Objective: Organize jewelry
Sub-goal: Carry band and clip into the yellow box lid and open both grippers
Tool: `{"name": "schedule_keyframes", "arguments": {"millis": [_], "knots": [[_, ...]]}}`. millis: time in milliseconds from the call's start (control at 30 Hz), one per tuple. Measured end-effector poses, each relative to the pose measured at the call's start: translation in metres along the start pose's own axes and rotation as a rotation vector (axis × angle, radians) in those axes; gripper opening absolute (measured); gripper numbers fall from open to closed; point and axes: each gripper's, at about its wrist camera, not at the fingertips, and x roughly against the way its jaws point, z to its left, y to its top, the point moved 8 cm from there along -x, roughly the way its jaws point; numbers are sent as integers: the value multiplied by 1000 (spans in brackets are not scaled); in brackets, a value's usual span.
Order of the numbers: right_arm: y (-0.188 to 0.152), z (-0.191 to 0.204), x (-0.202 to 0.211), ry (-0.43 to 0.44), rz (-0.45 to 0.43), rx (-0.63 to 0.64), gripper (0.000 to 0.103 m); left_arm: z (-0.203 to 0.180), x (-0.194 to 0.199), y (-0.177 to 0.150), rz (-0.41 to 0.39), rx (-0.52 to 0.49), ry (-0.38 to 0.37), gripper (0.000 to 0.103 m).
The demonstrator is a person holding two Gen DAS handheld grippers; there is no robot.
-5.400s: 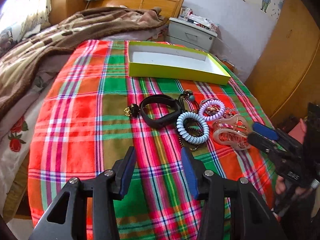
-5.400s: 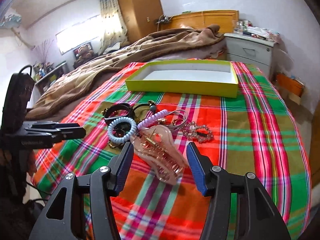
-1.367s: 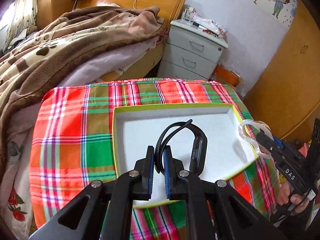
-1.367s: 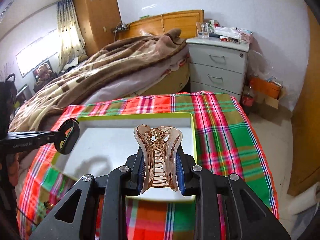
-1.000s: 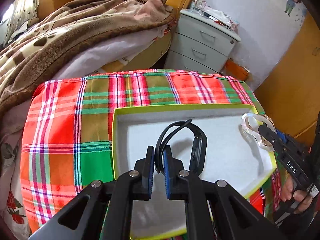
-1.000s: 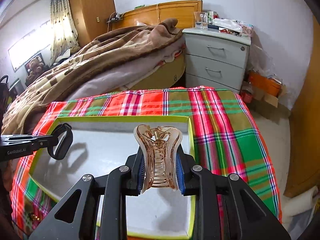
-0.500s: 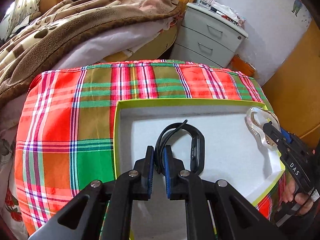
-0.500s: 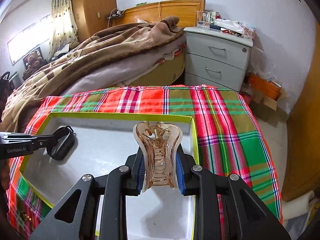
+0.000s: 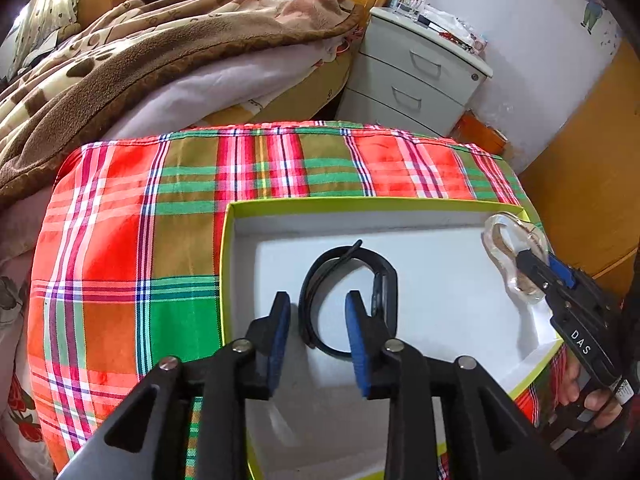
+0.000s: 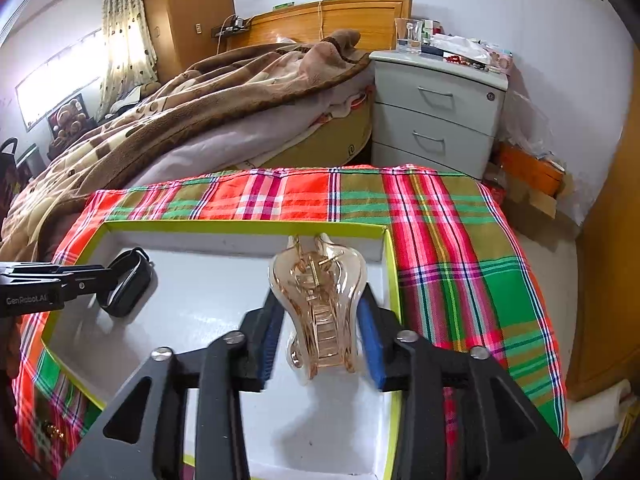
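Both tools sit over the green-rimmed box [image 9: 376,203] on the plaid-covered worktop [image 9: 120,240]. Our left tool [image 9: 318,312] is opening: the black band [image 9: 384,276] lies on the white box floor, one side of its loop between the pads but no longer pinched. Our right tool [image 10: 320,332] is opening too; the amber hair claw [image 10: 318,300] stands between its pads at the box's right end, and we judge it just let go, though contact on the left pad is hard to rule out. So two pieces are in the box. What else is left we can't say; only a small gold bit [image 10: 52,430] shows on the cloth at the near left edge.
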Motion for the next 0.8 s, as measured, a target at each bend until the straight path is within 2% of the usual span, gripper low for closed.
{"name": "schedule_keyframes", "arguments": {"millis": [267,367,800], "knots": [[-1,-1,7,12,-11,-21,44,1,15,-3,-20,12,-16,37],[0,2,15,32,-35,-26,52,-3,25,-6,-34,3,-34,40],[-13,11,63,49,-93,-38,52,-3,79,-32,-116,17,-59,43]]}}
